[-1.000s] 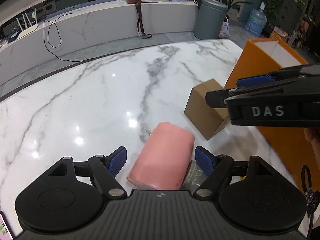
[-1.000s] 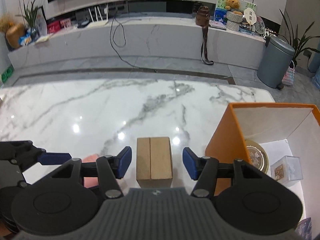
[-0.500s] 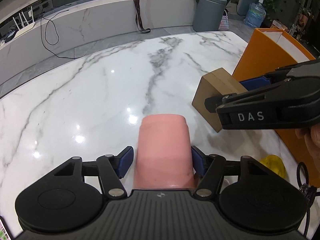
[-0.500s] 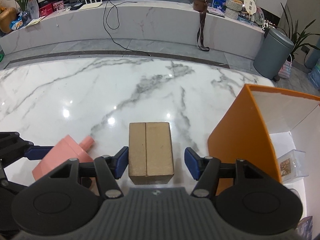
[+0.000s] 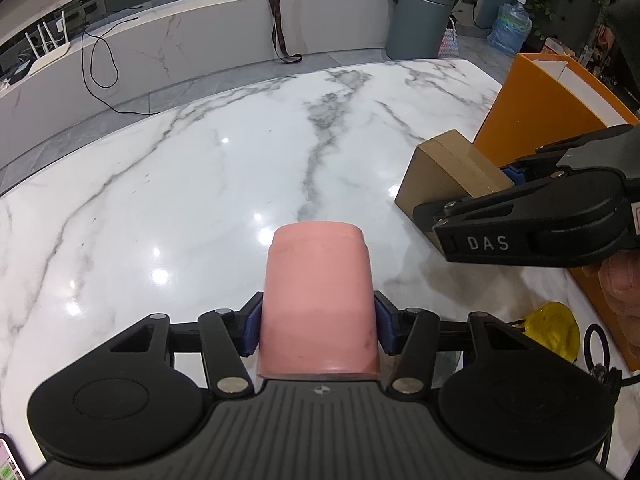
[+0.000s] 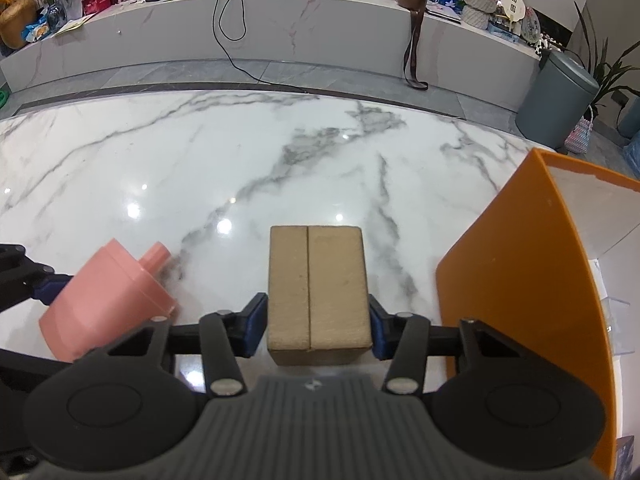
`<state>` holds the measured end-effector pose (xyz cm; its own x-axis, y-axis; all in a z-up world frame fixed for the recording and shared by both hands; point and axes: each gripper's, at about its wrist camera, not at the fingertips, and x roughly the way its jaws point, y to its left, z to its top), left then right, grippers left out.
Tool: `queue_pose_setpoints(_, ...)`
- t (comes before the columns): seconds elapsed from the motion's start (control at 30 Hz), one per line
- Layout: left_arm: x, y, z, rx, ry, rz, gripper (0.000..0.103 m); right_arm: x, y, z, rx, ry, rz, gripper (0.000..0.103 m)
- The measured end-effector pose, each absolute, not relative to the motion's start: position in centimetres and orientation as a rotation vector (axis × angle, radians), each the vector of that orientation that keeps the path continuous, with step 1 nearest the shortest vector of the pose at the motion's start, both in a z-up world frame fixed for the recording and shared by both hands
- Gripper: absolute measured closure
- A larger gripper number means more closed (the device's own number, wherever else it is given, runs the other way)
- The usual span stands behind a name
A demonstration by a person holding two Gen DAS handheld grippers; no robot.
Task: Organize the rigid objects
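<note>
A pink plastic container with a narrow neck lies tilted between the blue pads of my left gripper, whose jaws are closing and press on its sides. In the right wrist view the same pink container shows at the lower left, with one left finger against it. A small brown cardboard box stands on the marble table. My right gripper is shut on its two sides. From the left, that cardboard box sits in the right gripper.
A tall orange bin with a white inside stands at the right, right next to the cardboard box; a clear plastic case lies in it. A yellow object lies near the table's front right. A hand holds the right gripper.
The left jaws closed from wide apart onto the pink container, which swung into line with them. The right jaws closed onto the cardboard box as that gripper sank a little.
</note>
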<state>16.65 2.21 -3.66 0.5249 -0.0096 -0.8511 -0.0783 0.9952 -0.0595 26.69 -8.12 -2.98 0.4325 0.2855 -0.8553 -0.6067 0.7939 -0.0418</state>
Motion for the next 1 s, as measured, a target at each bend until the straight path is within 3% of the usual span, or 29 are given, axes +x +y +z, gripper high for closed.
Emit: queue_pose_setpoints(1.0, 16.3, 2.3, -2.5, -0.062, 1.012, 0.061, 0.041, 26.7, -8.0, -2.8, -0.356, 0.986, 0.608, 0.057)
